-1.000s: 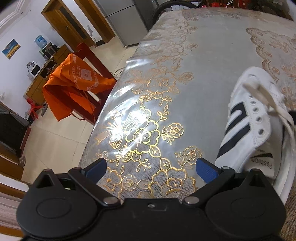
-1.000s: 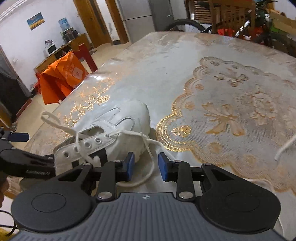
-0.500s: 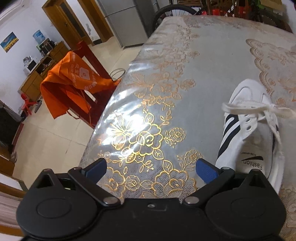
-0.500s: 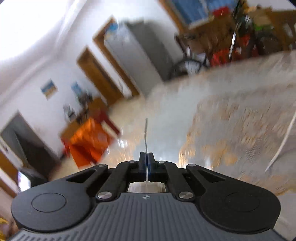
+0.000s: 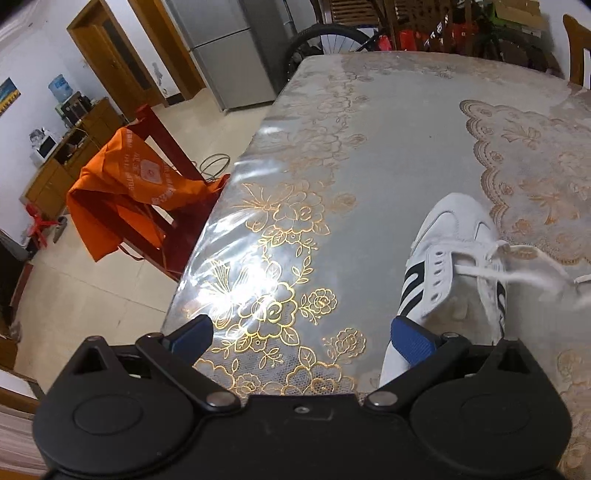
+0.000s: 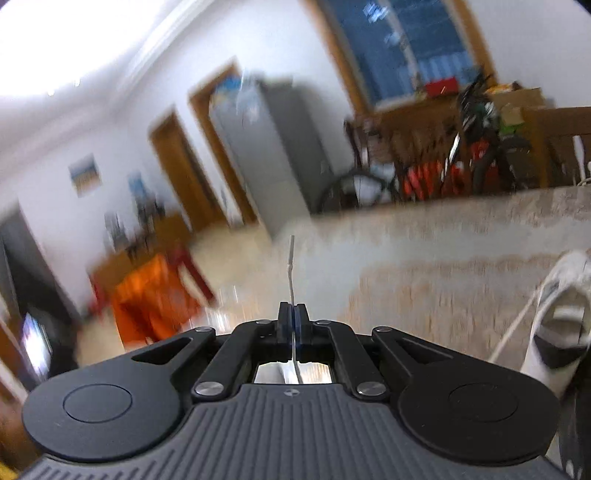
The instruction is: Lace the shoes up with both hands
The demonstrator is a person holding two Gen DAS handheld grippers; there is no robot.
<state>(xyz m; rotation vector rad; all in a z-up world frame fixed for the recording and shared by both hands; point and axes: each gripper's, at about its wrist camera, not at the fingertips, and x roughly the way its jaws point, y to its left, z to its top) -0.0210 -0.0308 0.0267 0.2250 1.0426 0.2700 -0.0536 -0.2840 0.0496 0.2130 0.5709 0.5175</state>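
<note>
Right gripper [image 6: 292, 314] was apart a second ago; now its fingers are pinching the lace [image 6: 290, 273], tip poking out ahead. Left gripper [image 5: 301, 334] is still hanging wide apart beside the shoe [image 5: 456, 258].

Bare desk [image 5: 388, 155] ahead and left; blocked on the right by shoe [image 5: 454, 258] and taut lace [image 5: 491, 271].

Home dining room, table [image 5: 399, 122] under floral plastic cloth, refrigerator [image 5: 229, 48] far, bicycle [image 5: 369, 33], wooden doors [image 5: 107, 62]

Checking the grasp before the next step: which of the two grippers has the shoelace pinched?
The right gripper: its blue pads are shut on the white shoelace, whose tip sticks out ahead. The left gripper stands wide open, nothing between its pads.
</note>
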